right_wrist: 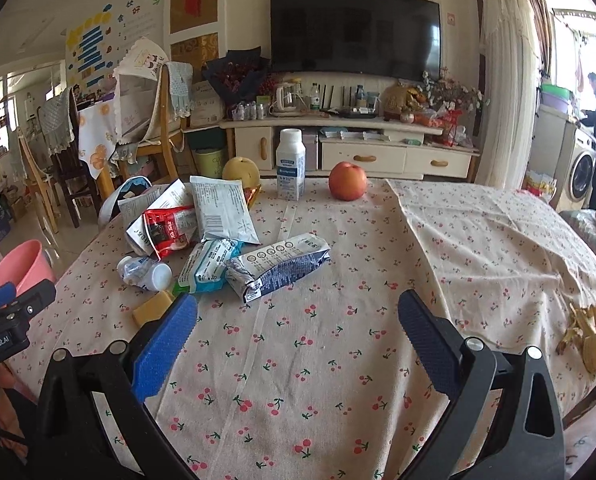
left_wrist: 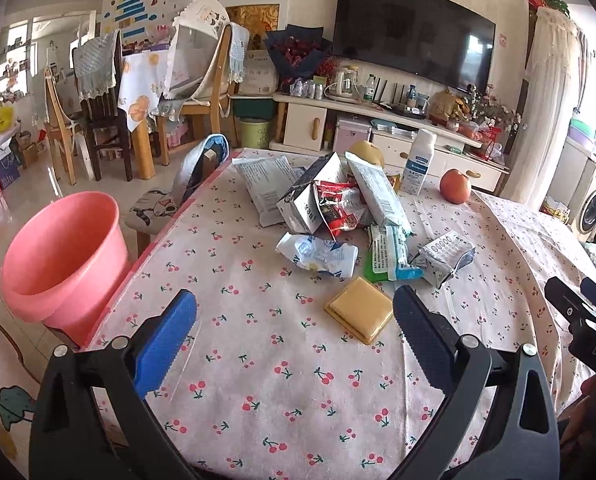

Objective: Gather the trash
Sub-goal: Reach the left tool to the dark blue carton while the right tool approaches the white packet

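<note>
Cherry-print tablecloth (right_wrist: pixel 457 240), wrapper pile (left_wrist: pixel 337 208) (seemingly untouched), left gripper (left_wrist: pixel 294 320) and right gripper (right_wrist: pixel 298 320) jaws wide, empty.

Cherry-print tablecloth (left_wrist: pixel 282 360), pink bucket (left_wrist: pixel 64 256), red apple (right_wrist: pixel 347 186)

A heap of wrappers (right_wrist: pixel 194 220) lies on the left half of the table (right_wrist: pixel 477 240), with a crushed carton (right_wrist: pixel 278 268) at its right edge and a flat square piece (left_wrist: pixel 359 309) in front. Behind the heap stand a pear (right_wrist: pixel 240 169), a bottle (right_wrist: pixel 290 166) and, further right, an apple (right_wrist: pixel 347 181). A bucket (left_wrist: pixel 64 256) sits on the floor just beside the table's left edge, and peel scraps (right_wrist: pixel 587 334) lie near its right edge
</note>
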The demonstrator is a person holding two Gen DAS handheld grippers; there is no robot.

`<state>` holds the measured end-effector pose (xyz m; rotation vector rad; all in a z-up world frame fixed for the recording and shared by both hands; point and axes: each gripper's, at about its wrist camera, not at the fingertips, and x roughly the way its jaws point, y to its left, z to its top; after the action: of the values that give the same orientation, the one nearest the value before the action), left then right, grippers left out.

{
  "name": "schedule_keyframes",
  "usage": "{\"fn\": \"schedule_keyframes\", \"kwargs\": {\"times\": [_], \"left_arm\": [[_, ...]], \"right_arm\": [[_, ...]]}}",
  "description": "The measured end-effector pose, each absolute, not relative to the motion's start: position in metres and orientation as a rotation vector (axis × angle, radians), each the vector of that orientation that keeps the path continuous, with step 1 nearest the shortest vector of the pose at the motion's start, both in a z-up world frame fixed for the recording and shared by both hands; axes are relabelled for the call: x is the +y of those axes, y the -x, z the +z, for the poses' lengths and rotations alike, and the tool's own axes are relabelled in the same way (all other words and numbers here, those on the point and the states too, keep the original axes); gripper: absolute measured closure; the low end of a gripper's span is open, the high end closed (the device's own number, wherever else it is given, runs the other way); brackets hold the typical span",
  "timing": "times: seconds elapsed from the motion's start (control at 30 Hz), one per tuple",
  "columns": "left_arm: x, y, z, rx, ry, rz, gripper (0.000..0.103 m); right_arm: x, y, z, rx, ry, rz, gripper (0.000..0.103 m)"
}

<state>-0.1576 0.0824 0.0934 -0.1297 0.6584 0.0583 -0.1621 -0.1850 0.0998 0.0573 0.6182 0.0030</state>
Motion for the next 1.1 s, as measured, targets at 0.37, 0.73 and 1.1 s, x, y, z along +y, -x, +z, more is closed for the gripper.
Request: {"fn": "schedule_keyframes", "kwargs": {"times": [0.37, 0.73, 1.1], "left_arm": [[0.072, 0.108, 0.069, 0.747, 0.095, 0.013, 0.004], [0.091, 0.031, 0.073, 0.728, 0.055, -0.037, 0.004], [0.107, -0.045, 0.072, 0.695, 0.078, -0.047, 0.013]], "right_arm": [[-0.203, 0.127, 0.083, 0.714, -0.238, 0.124, 0.004], [-0.232, 0.078, 0.061, 0.792, -0.429, 0.162, 0.005], [-0.224, 0.029, 0.048, 0.833, -0.386, 0.174, 0.024]]}}
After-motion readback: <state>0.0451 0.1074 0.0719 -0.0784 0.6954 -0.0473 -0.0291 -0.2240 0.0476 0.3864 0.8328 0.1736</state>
